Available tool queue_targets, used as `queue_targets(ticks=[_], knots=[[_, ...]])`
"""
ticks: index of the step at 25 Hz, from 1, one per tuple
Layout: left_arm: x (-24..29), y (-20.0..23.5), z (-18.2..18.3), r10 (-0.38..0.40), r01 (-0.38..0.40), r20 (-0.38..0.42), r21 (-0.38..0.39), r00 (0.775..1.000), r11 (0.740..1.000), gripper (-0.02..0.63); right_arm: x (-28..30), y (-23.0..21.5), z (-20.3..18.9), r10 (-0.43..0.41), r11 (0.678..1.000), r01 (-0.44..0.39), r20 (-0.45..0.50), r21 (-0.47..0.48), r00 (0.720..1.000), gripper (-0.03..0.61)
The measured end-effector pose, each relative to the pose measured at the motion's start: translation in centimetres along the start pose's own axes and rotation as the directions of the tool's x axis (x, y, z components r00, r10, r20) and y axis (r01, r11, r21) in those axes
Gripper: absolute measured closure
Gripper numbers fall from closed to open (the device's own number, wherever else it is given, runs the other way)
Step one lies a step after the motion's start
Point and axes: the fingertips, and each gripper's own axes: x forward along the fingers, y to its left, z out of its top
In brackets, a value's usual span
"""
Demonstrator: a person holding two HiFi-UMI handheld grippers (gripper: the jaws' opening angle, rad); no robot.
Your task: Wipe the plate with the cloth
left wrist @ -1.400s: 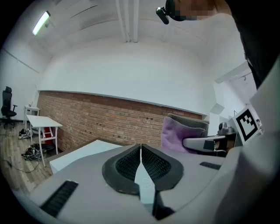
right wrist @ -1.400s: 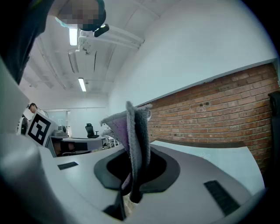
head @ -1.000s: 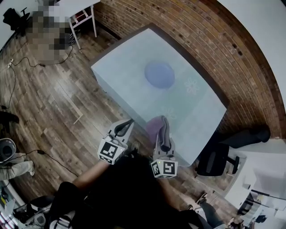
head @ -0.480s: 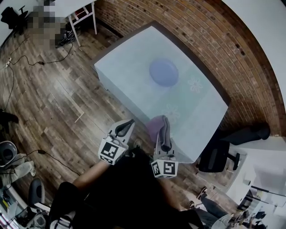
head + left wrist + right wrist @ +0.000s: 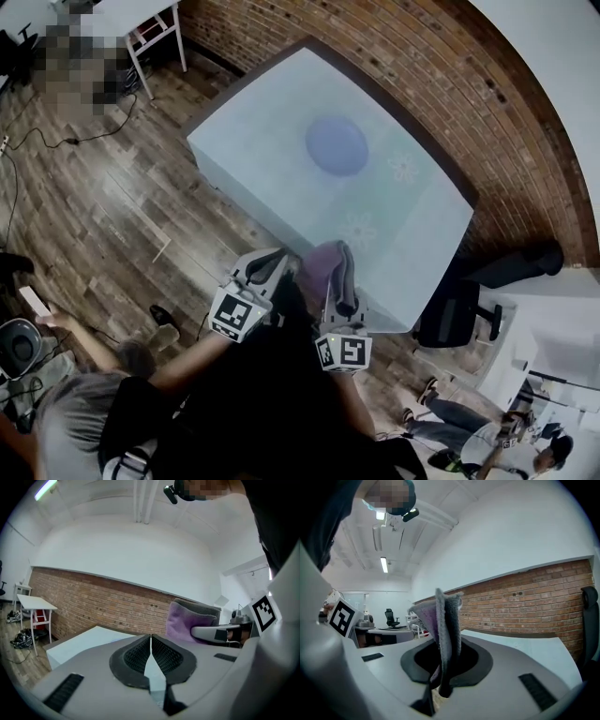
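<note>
Plate [image 5: 336, 145] is sitting on the big pale-blue table [image 5: 253, 131], so taking the table first: it is filling the middle of the head view, with the brick wall running along its far sides. The plate is lying flat past the table's middle, well apart from both grippers (nothing is touching it).

You are holding both grippers over the table's near edge, pointing roughly level toward the plate. Your left gripper [image 5: 150, 644] is carrying nothing, its pads pressed together. Your right gripper [image 5: 443, 660] is pinching the purple cloth [image 5: 446, 620], which is standing up folded between the jaws, with most of it loose above the pads.

Wiping is not under way; my guess is you are in the approach.

Risks as I am judging them:
- the plate is lying unsteadied, so a wiping push may be sliding it across the smooth cover
- with so little cloth clamped, drag may be tugging it out
- a low angle may be putting hard jaw tips on the plate rather than cloth
</note>
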Motion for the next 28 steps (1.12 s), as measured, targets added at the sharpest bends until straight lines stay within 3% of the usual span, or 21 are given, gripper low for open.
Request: queue_targets(ticks=[11,28], knots=[[5.0,3.4,-0.1,0.076,-0.075,-0.018,0.010,0.997,0.997,0.578,5.8,-3.4,-0.5,0.061,0.998,-0.061,0.006,0.022,0.998,0.518],[17.7,7.0,0.5,0.158,-0.159,-0.080,0.003,0.984,0.987,0.577,15.9,-13.4,1.4,0.134,0.990,-0.134,0.010,0.032,0.991,0.518]])
